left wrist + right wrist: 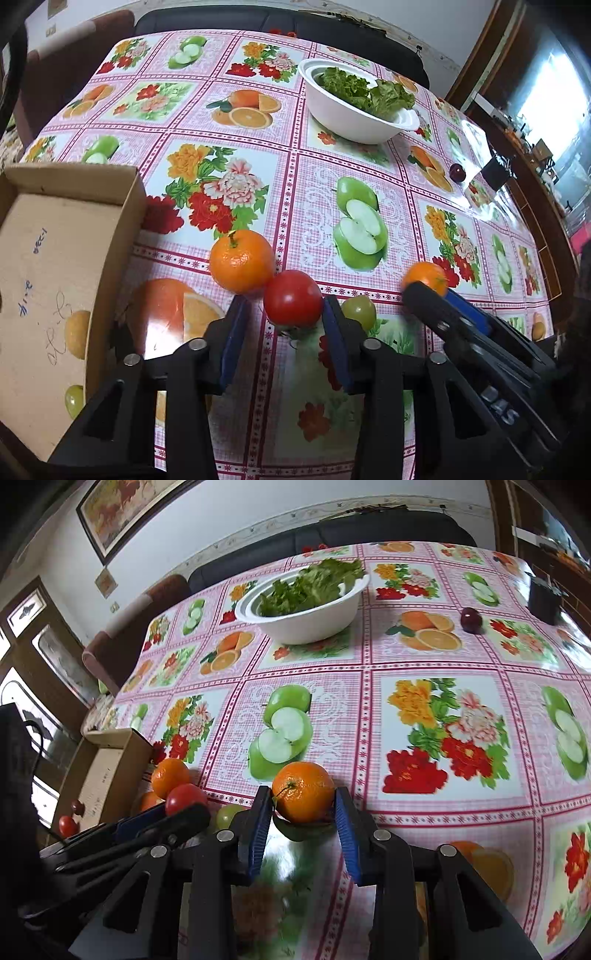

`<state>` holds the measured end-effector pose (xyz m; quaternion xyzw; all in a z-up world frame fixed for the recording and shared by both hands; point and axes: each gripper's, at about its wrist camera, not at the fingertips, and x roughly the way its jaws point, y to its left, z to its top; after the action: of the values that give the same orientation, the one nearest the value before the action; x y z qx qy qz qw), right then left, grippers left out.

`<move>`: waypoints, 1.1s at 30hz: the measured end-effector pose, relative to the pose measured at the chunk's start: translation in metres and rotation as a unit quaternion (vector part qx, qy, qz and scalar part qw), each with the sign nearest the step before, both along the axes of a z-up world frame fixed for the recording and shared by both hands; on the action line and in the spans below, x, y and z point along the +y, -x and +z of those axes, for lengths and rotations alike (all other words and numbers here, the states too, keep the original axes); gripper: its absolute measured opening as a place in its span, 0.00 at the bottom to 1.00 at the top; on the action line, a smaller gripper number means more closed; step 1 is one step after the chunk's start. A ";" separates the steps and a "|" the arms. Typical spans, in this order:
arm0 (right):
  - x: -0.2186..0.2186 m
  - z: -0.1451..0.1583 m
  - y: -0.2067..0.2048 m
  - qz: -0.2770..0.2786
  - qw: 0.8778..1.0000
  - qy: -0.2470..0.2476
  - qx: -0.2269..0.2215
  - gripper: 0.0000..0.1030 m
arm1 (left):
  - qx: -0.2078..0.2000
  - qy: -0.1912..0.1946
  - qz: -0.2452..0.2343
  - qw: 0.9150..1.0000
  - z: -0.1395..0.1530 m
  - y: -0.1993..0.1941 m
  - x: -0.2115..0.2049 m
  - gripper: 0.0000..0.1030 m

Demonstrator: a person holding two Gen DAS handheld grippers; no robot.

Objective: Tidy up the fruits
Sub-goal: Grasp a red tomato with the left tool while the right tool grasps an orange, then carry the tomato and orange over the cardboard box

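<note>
Box [55,277] at 9 o'clock, already w/ fruit. Left gripper [286,314] straddles tomato [293,298], jaws apart, not yet clenched; an orange [242,261] touches tomato at 10. Right gripper [303,805] brackets 2nd orange [303,792], pads touching, seemingly gripped. Pick-up step; next: close left, lift both toward box.

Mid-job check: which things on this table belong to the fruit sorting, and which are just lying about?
Job:
tomato, between the left gripper fingers
orange, between the right gripper fingers
second orange
green fruit
dark red fruit
cardboard box

Lying about:
white bowl of lettuce
black object
</note>
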<state>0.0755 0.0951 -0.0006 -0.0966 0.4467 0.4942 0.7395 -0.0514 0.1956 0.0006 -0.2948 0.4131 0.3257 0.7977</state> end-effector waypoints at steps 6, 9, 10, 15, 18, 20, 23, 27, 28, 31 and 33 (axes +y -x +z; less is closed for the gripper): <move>-0.031 0.011 0.001 -0.021 1.000 -0.018 0.008 0.34 | -0.003 0.004 -0.007 1.000 0.001 0.003 -0.006 0.27; -0.045 0.016 0.004 -0.025 0.999 -0.026 0.013 0.34 | -0.010 0.008 -0.005 1.000 0.003 0.013 -0.011 0.27; -0.050 0.018 0.006 -0.027 0.999 -0.029 0.014 0.34 | -0.013 0.008 -0.005 1.000 0.005 0.017 -0.014 0.27; -0.072 0.027 0.018 -0.027 0.999 -0.042 0.020 0.34 | -0.011 -0.013 0.005 1.000 0.021 0.038 -0.031 0.27; -0.078 0.030 0.025 -0.027 0.998 -0.046 0.024 0.34 | -0.002 -0.038 0.015 0.999 0.032 0.050 -0.041 0.27; -0.081 0.032 0.030 -0.025 0.998 -0.048 0.025 0.34 | 0.003 -0.051 0.020 0.998 0.038 0.057 -0.045 0.27; -0.082 0.035 0.040 -0.018 0.998 -0.051 0.024 0.34 | 0.008 -0.067 0.032 0.997 0.046 0.070 -0.048 0.27; -0.078 0.041 0.054 -0.004 0.998 -0.052 0.021 0.34 | 0.010 -0.074 0.048 0.996 0.051 0.087 -0.048 0.27; -0.077 0.042 0.058 -0.001 0.998 -0.053 0.020 0.34 | 0.010 -0.076 0.052 0.996 0.052 0.091 -0.047 0.27; -0.072 0.045 0.068 0.009 0.998 -0.053 0.017 0.34 | 0.012 -0.080 0.061 0.995 0.053 0.102 -0.045 0.27; -0.069 0.046 0.073 0.016 0.998 -0.053 0.016 0.34 | 0.012 -0.081 0.067 0.994 0.053 0.109 -0.043 0.27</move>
<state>0.0023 0.0261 0.0454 -0.0562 0.4299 0.5301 0.7287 -0.1601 0.1522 0.0541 -0.2528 0.3741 0.4141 0.7904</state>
